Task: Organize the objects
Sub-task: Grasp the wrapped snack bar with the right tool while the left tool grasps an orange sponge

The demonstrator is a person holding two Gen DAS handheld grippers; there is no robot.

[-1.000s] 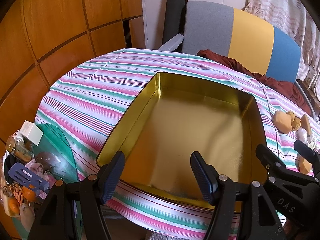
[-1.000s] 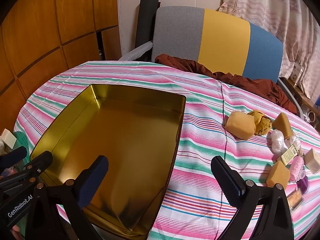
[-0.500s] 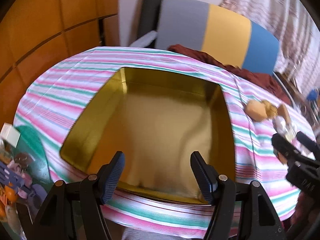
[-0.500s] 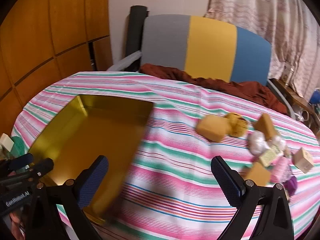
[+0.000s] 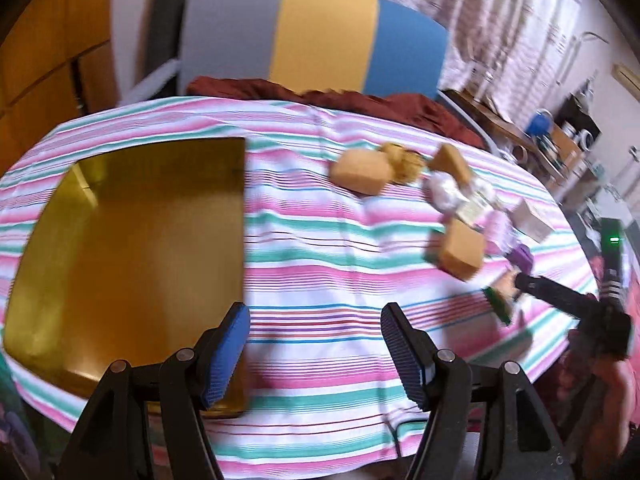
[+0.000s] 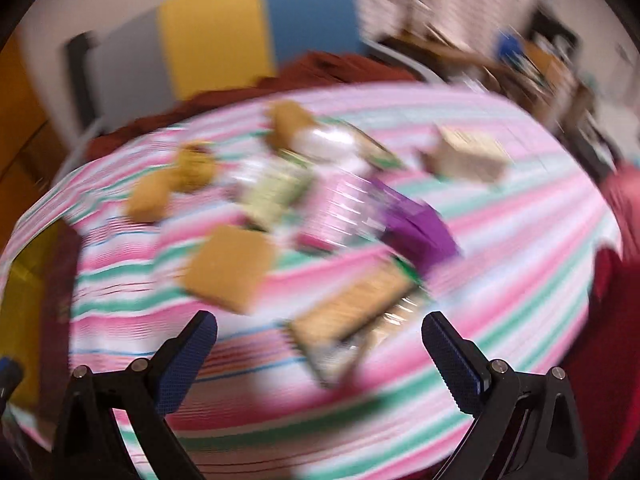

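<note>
An empty gold tin tray (image 5: 120,248) lies on the striped tablecloth at the left. A cluster of small items sits to the right: tan sponge-like blocks (image 5: 460,254), a purple packet (image 6: 416,232), a flat cracker-like packet (image 6: 352,312), a beige box (image 6: 468,156). My left gripper (image 5: 316,354) is open and empty over the cloth beside the tray's near right corner. My right gripper (image 6: 320,360) is open and empty, just in front of the flat packet; its view is blurred. It also shows at the right of the left wrist view (image 5: 568,300).
A grey, yellow and blue chair back (image 5: 320,36) and a dark red cloth (image 5: 360,100) stand behind the table. A cluttered shelf (image 5: 552,136) is at the far right. The table's near edge (image 5: 320,452) drops off below the grippers.
Both grippers have swung to the right, away from the tray and toward the cluster of small items. Both stay open and empty.
</note>
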